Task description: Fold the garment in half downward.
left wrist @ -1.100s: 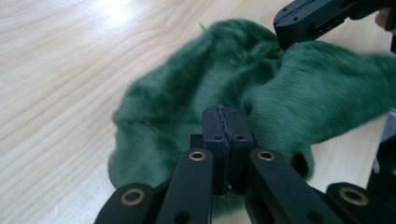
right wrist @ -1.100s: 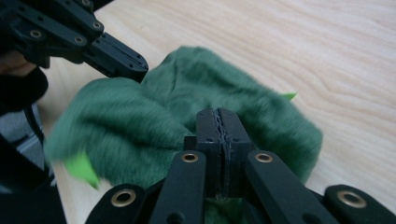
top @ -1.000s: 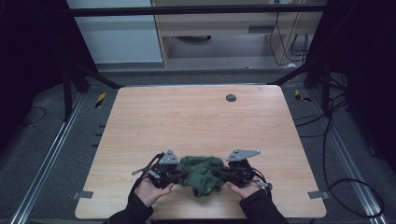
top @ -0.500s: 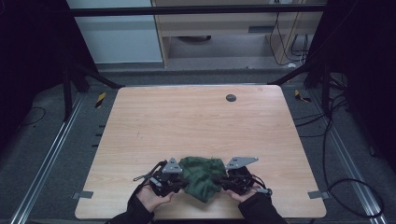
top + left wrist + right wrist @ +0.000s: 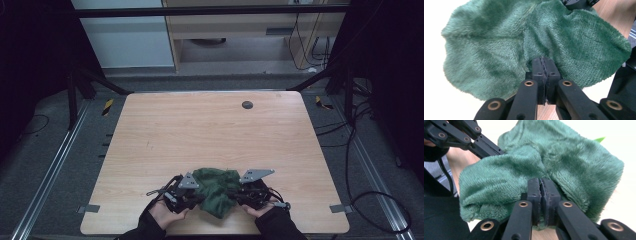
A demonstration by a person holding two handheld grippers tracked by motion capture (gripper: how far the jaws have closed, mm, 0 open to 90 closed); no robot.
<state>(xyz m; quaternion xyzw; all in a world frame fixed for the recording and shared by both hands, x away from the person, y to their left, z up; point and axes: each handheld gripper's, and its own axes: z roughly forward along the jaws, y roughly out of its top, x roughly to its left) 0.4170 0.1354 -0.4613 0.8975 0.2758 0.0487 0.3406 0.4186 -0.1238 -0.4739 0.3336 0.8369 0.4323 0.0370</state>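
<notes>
A fluffy dark green cloth (image 5: 217, 187) lies bunched near the table's front edge, between the two hand-held grippers. My left gripper (image 5: 196, 196) holds its left side. In the left gripper view its pads (image 5: 543, 60) are pressed together on a fold of the cloth (image 5: 524, 42). My right gripper (image 5: 239, 192) holds the right side. Its jaws (image 5: 540, 181) have just been opening a little, and a fold of the cloth (image 5: 549, 162) is still pinched between the pads. The left gripper's arms (image 5: 461, 135) show at the upper left of the right gripper view.
The wooden table (image 5: 200, 135) has a small dark round cap (image 5: 247, 104) near its far edge. Metal rails and cables run on the floor at both sides. A yellow-black marker (image 5: 107, 106) lies off the table's far left corner.
Both hands have drawn slightly toward the table's front edge and toward each other. The cloth between them is bunched a little tighter.
</notes>
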